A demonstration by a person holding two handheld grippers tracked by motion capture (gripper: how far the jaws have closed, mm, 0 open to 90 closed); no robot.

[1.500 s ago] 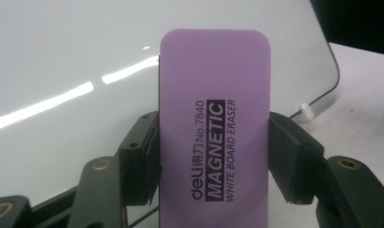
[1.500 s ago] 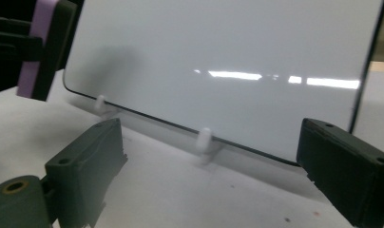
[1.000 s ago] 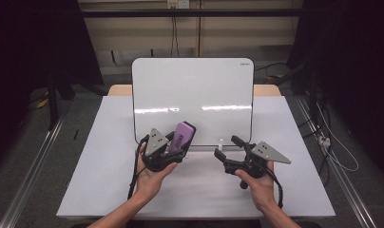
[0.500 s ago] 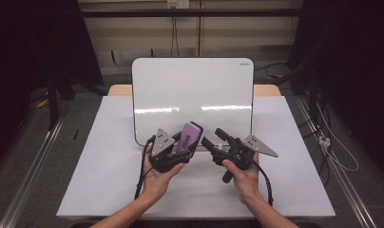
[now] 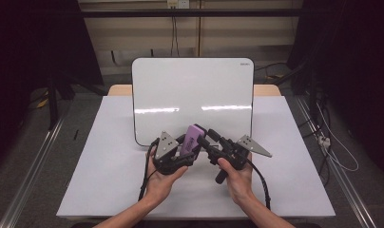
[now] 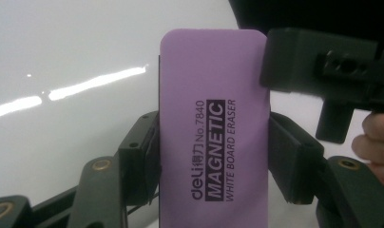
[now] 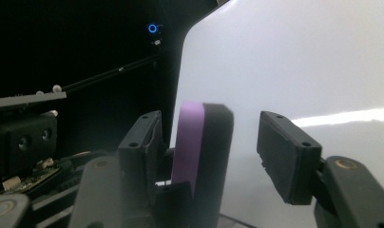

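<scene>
The left gripper [image 5: 183, 151] clamps a purple whiteboard eraser [image 6: 214, 137] by its 2 long edges, its fingers [image 6: 140, 161] pressed flat against the sides. The eraser stands tilted above the counter [image 5: 100, 166], just in front of the lower edge of the whiteboard [image 5: 190, 90]. The right gripper [image 7: 206, 156] comes in from the side; its jaws have just been closing, and the eraser's top end sits between them. One finger [image 7: 142, 147] lies close against the purple face, while a clear gap remains on the black felt side. Bare counter lies open to either side of the hands.
</scene>
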